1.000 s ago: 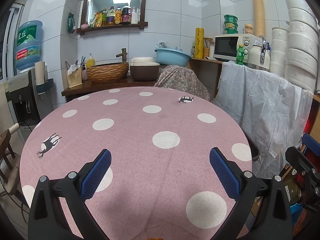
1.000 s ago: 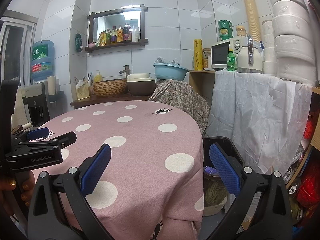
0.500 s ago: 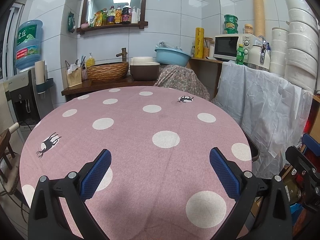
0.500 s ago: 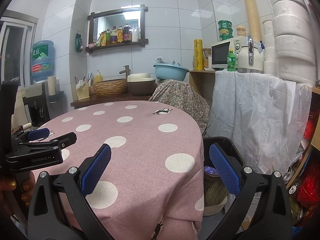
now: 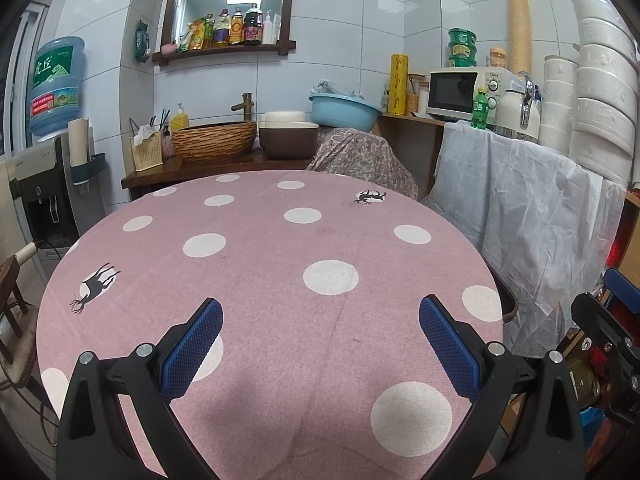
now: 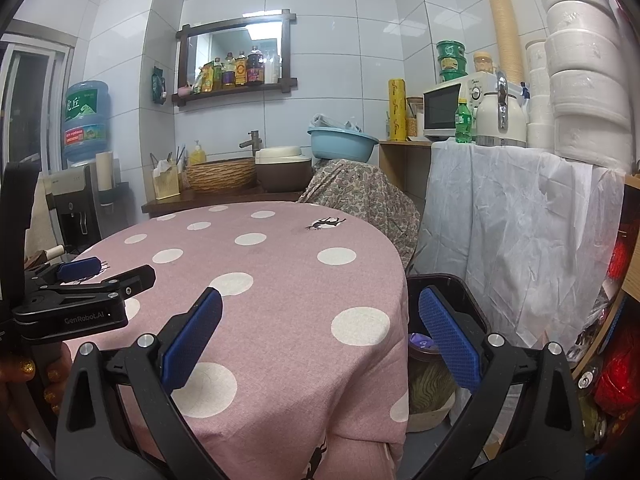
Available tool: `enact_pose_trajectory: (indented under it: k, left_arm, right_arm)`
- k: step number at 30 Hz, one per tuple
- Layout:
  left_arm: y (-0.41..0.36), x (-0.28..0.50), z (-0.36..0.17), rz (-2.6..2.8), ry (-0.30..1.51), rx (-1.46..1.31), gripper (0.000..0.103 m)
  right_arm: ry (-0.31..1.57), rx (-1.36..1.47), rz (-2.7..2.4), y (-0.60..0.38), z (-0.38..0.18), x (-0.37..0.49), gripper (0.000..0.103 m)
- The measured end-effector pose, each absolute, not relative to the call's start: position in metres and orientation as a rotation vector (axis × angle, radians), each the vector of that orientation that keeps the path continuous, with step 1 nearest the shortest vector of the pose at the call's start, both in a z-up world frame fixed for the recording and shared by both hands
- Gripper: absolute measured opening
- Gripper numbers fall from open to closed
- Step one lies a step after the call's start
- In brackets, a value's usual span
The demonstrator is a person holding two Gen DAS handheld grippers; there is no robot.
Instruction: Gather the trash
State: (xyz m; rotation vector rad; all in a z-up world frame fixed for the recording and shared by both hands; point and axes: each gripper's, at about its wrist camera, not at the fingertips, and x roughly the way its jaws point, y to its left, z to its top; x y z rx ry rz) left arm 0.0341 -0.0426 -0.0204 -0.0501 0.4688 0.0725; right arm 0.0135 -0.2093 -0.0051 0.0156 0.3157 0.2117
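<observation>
A: Where are the two grippers?
B: The left gripper (image 5: pixel 320 344) hangs over the near half of the round counter (image 5: pixel 256 280), level, pointing across it at the back wall. Its fingers (image 5: pixel 192 354) are spread wide with nothing between them. The right gripper (image 6: pixel 320 344) sits off the counter's right edge, one finger (image 6: pixel 192 344) over the pink cloth, the other over the bin (image 6: pixel 474 312) – also spread wide, also holding nothing.

A: Can each see the other?
B: Yes. In the right view the left one shows at the far left, held by a hand (image 6: pixel 24 384) with gold-painted nails. In the left view the right one's black frame pokes in at the far right.

A: Any trash?
B: None shows on the spotted cloth. The dark bin stands on the floor just beside the counter's right edge, and a purple scrap (image 6: pixel 420 340) lies inside it, in a brownish liner – I cannot tell what else is in there.

A: What's around?
B: Behind the counter, a wooden shelf carries a woven basin (image 5: pixel 216 140), a brown pot (image 5: pixel 286 140) and a blue tub (image 5: pixel 344 110) resting on a patterned cloth. To the right, a white sheet (image 5: pixel 520 216) drapes a stand with a microwave (image 5: pixel 460 92), a green bottle (image 5: pixel 480 110) and stacks of white bowls. A water jug (image 5: pixel 54 84) tops a dispenser on the left
</observation>
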Motion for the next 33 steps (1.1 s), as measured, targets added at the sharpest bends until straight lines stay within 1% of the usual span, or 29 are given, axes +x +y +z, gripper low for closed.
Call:
enact_pose_trajectory:
  k: [33]
  left_arm:
    - [-0.0402, 0.0349, -0.019, 0.075, 0.47, -0.059, 0.098]
  right_arm:
    - [0.316, 0.021, 0.212, -0.2083, -0.0059, 0.0137, 0.097]
